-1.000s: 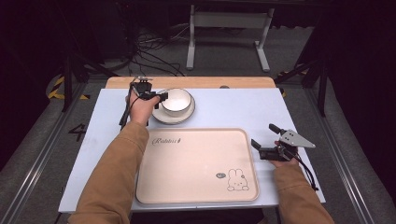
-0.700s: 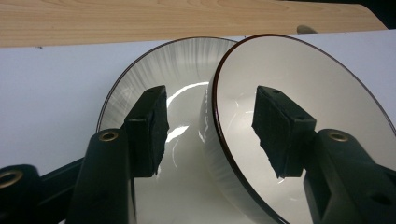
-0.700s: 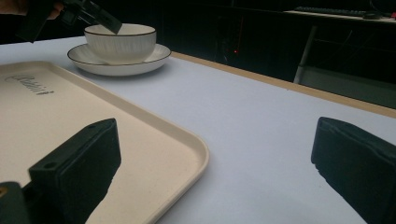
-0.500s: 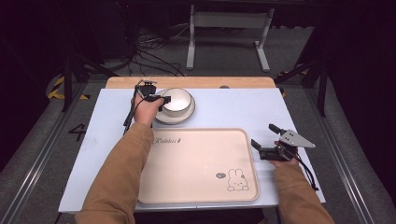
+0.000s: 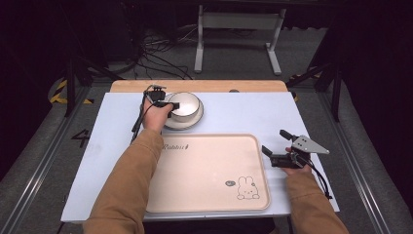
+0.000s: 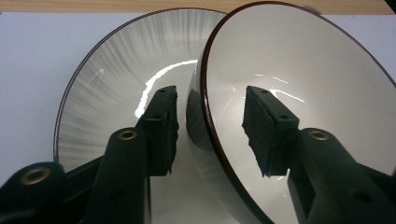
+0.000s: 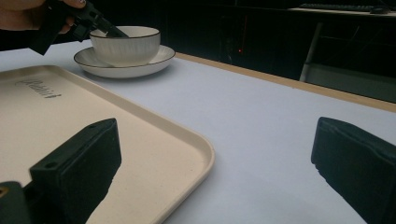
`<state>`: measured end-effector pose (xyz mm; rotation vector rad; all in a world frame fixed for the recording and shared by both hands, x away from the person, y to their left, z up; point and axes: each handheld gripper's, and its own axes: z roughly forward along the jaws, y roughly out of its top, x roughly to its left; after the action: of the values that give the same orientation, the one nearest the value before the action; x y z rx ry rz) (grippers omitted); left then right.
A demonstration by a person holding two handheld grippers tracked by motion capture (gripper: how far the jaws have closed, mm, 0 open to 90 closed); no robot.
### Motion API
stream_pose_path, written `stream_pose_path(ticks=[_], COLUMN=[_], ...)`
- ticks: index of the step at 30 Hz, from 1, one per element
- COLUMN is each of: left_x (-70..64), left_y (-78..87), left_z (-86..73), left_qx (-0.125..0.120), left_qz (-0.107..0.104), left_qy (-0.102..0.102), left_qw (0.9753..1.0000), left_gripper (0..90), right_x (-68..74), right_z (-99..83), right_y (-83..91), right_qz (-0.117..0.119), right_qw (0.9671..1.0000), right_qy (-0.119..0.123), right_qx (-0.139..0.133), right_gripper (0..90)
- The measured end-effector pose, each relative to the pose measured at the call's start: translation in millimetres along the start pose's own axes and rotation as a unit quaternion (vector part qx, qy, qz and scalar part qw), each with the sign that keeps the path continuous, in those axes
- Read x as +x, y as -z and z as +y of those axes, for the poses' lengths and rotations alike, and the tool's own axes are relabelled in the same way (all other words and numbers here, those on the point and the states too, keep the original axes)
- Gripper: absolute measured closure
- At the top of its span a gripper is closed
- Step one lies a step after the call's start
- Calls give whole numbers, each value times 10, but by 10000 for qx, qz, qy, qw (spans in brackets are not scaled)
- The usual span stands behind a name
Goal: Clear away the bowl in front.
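A white bowl point(image 5: 187, 103) with a dark rim stands in a white ribbed plate point(image 5: 182, 123) at the table's back left. My left gripper point(image 5: 171, 104) is open and straddles the bowl's near rim. In the left gripper view point(image 6: 210, 100), one jaw is over the plate point(image 6: 102, 84) outside the bowl and the other is inside the bowl point(image 6: 308, 65), with a gap on each side of the wall. My right gripper point(image 5: 274, 140) hovers wide open just right of the beige tray point(image 5: 204, 170), holding nothing point(image 7: 217, 128).
The beige tray point(image 7: 140, 126) with a rabbit print lies front centre on the pale blue tabletop point(image 5: 243, 114). A wooden strip point(image 5: 219, 86) runs along the table's far edge. A metal stand point(image 5: 238, 22) and cables are on the floor beyond.
My left gripper has slid a little to the right, bringing its jaws over the bowl's rim. The right gripper has stayed in place.
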<state>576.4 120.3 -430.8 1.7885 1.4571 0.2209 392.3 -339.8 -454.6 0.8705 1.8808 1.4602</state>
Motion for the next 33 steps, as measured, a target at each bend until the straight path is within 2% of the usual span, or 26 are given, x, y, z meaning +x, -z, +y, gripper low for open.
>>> stream_pose_path(ticks=[5,6,10,21,33], left_x=[-7,-14,-7,-33,-53], left_y=[-14,-19,-21,-26,-28], left_z=[1,1,0,23,26], left_qx=[22,26,15,-44,-46], left_qz=[24,119,188,360,468], left_qy=[104,100,152,198,112], left_qw=[9999,9999,9997,9991,9988], left_gripper=[663,687,733,800,805], right_x=[2,2,3,0,0], right_z=[0,0,1,1,1], right_y=[-1,-2,-3,-2,-2], right_qz=[24,42,51,79,76], right_qw=[10000,10000,10000,10000,10000], right_qy=[1,4,-4,-37,-44], right_qx=[1,-1,0,2,0], right_gripper=[23,23,23,24,24])
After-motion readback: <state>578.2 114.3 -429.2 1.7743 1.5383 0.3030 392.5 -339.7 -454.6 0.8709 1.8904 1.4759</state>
